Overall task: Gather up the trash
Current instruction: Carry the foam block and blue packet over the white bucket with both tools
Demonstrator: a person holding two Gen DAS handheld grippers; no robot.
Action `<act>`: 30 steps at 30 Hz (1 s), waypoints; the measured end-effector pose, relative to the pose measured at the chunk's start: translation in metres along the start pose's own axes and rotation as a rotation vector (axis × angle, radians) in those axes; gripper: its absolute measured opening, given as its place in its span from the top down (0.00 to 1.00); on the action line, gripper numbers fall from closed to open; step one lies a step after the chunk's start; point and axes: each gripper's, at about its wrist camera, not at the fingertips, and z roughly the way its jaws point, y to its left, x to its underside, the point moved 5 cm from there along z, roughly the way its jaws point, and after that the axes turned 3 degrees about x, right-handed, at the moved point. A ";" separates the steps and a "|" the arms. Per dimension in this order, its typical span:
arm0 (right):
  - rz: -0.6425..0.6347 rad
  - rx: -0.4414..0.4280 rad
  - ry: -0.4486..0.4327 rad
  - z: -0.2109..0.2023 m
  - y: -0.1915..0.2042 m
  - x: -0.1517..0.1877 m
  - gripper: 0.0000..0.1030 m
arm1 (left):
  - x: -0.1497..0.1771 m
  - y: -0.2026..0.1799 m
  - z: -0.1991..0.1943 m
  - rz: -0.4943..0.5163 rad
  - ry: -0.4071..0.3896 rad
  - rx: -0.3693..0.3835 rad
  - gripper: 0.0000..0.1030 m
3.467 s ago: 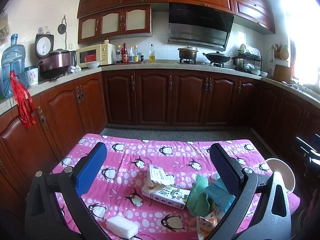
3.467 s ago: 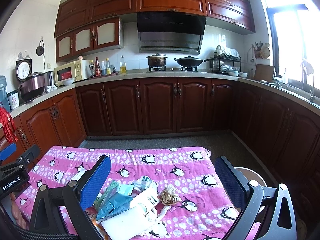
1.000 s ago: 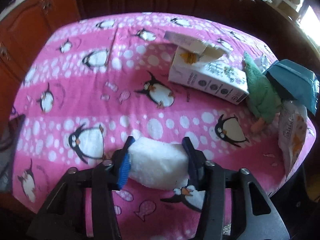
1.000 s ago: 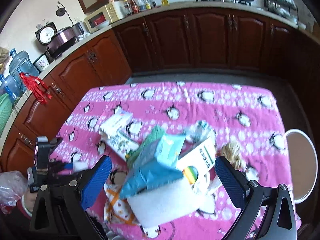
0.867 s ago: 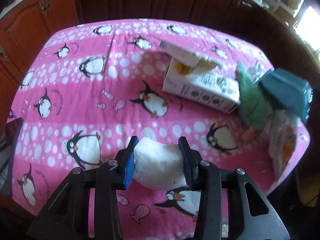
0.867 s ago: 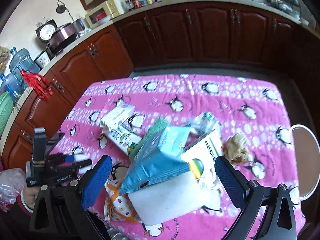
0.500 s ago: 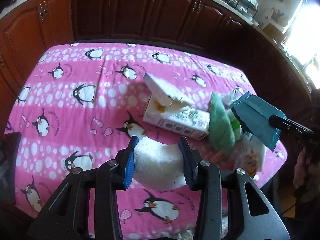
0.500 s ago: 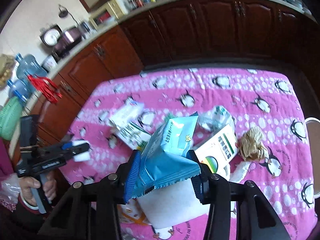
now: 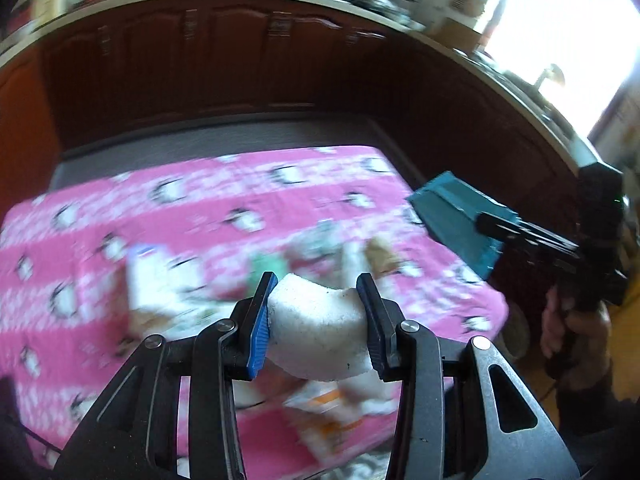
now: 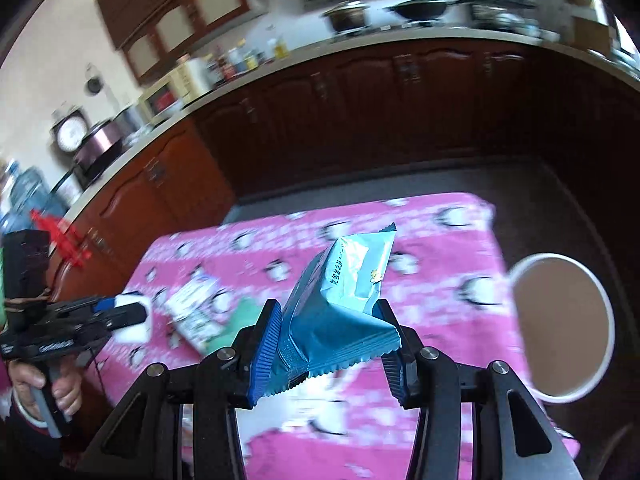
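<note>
My left gripper (image 9: pixel 314 312) is shut on a white foam block (image 9: pixel 316 336) and holds it above the pink penguin tablecloth (image 9: pixel 120 216). My right gripper (image 10: pixel 328 344) is shut on a blue snack packet (image 10: pixel 340 304), lifted over the table; it also shows in the left wrist view (image 9: pixel 456 220) at the right. The left gripper with the foam shows in the right wrist view (image 10: pixel 124 316) at the left. A round white-rimmed bin (image 10: pixel 560 320) stands beside the table's right edge. A carton (image 10: pixel 192 312), a green rag (image 10: pixel 236 316) and other blurred litter lie on the cloth.
Dark wooden kitchen cabinets (image 10: pixel 360 108) ring the room, with a counter holding a microwave (image 10: pixel 168 96), a rice cooker (image 10: pixel 96 144) and pots. A water bottle (image 10: pixel 24 196) stands at the far left. A bright window (image 9: pixel 568 20) is at the right.
Both grippers have swung to the right while carrying their loads; the views are motion-blurred. The bin has come into the right wrist view, close to the blue packet.
</note>
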 end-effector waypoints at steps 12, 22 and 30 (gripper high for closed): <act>0.131 0.225 0.035 -0.009 -0.139 0.006 0.56 | -0.057 -0.134 0.093 0.153 0.046 0.114 0.63; 0.205 0.306 0.106 0.018 -0.216 0.034 0.56 | -0.065 -0.187 0.171 0.143 0.122 0.121 0.63; 0.253 0.321 0.160 0.039 -0.251 0.055 0.56 | -0.063 -0.210 0.204 0.195 0.168 0.069 0.63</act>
